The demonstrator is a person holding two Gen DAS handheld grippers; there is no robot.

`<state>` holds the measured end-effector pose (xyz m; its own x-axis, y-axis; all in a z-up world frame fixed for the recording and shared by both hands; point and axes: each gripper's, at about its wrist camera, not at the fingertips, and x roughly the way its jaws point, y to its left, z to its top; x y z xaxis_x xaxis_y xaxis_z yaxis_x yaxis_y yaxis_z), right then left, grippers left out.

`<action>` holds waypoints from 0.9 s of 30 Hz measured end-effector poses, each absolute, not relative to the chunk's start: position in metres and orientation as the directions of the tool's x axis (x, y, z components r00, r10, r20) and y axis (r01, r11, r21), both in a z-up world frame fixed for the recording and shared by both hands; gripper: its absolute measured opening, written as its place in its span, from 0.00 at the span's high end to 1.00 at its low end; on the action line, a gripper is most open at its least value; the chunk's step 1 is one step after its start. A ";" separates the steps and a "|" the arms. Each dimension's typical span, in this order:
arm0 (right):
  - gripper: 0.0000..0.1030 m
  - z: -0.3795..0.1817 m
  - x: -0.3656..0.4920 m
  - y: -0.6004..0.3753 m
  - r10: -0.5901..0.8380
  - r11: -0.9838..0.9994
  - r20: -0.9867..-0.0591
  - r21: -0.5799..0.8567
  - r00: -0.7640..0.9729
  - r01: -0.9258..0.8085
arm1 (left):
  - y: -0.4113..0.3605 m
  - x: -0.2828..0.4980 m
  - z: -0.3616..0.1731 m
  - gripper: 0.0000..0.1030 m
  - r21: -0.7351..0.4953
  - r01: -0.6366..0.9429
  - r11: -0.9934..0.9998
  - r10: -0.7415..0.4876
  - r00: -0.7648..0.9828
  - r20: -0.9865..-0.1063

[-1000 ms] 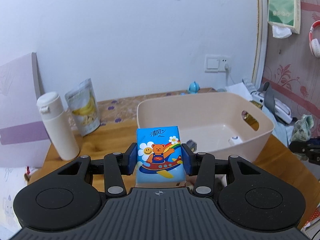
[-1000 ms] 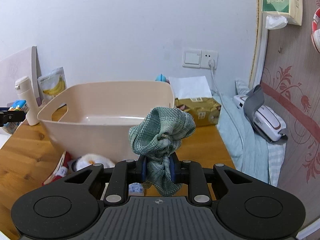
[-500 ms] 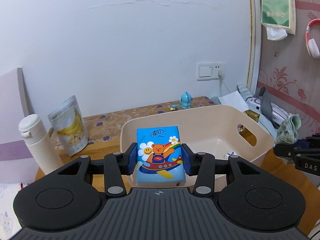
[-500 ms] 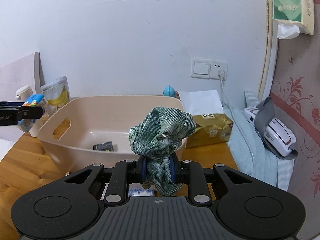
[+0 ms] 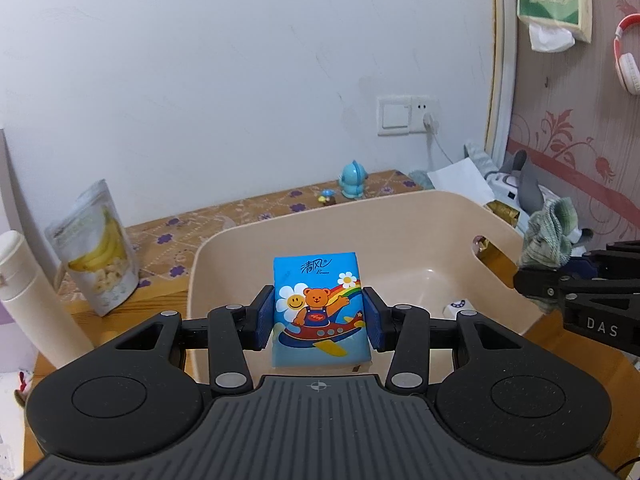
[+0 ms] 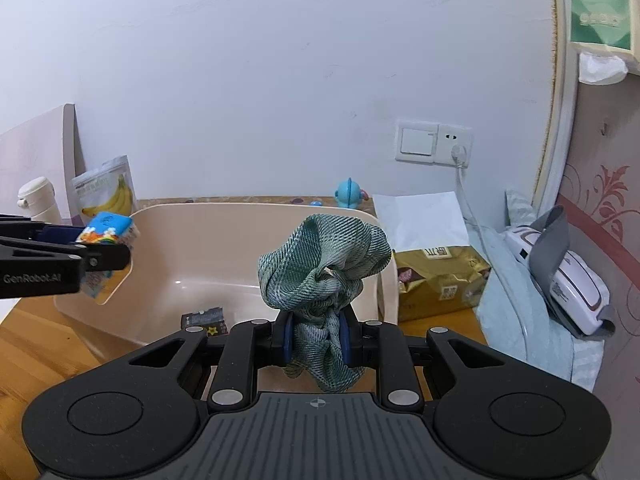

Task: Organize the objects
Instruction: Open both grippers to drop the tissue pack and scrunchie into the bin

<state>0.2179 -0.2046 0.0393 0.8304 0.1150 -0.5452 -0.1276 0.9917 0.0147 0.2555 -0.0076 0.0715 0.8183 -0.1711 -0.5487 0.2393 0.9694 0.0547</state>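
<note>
Tissue pack (image 5: pixel 319 309), blue with a cartoon bear in a red plane, is sitting upright between the pads of your left gripper (image 5: pixel 319 318), which is clamping it by its two side edges. Just ahead of and below that gripper, the beige plastic bin (image 5: pixel 404 216) is lying open on the wooden table (image 5: pixel 90 320), and the pack is hanging over its near rim. A small white item (image 5: pixel 456 307) is resting on the bin floor, ahead and to the right of the pack. Off to the left of the gripper, a white bottle (image 5: pixel 30 300) and a banana-chip pouch (image 5: pixel 98 248) are standing on the table, apart from the bin. Beyond the bin's far wall, a small blue figurine (image 5: pixel 353 181) is standing by the wall.

Your right gripper (image 6: pixel 316 340) is pinching a crumpled green woven cloth (image 6: pixel 324 268) between narrow jaws; the cloth is bunching up above the pads and trailing below them. The bin's near right corner is directly ahead of it, and a small dark packet (image 6: pixel 204 320) is lying on the bin floor ahead and to the left. To the right of this gripper, a gold package (image 6: pixel 440 280) is resting on the table beside the bin. Across the bin, at the far left, you are holding the pack over the handle side.
</note>
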 end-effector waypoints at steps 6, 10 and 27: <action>0.79 0.034 0.234 -0.196 0.123 0.989 -0.557 0.004 0.822 -0.145 | -0.020 0.272 0.057 0.55 0.088 0.264 0.960 -0.167 0.800 -0.576; 0.79 0.029 0.242 -0.192 0.126 0.988 -0.569 -0.004 0.813 -0.157 | -0.025 0.280 0.050 0.55 0.089 0.277 0.957 -0.173 0.786 -0.594; 0.57 0.014 0.259 -0.182 0.132 0.981 -0.636 -0.028 0.760 -0.194 | -0.033 0.290 0.030 0.49 0.092 0.288 0.953 -0.160 0.738 -0.656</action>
<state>0.2585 -0.1818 0.0140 0.7604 0.1323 -0.6358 -0.1943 0.9805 -0.0283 0.2901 -0.0333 0.0296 0.7377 -0.1598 -0.6560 0.2881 0.9532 0.0918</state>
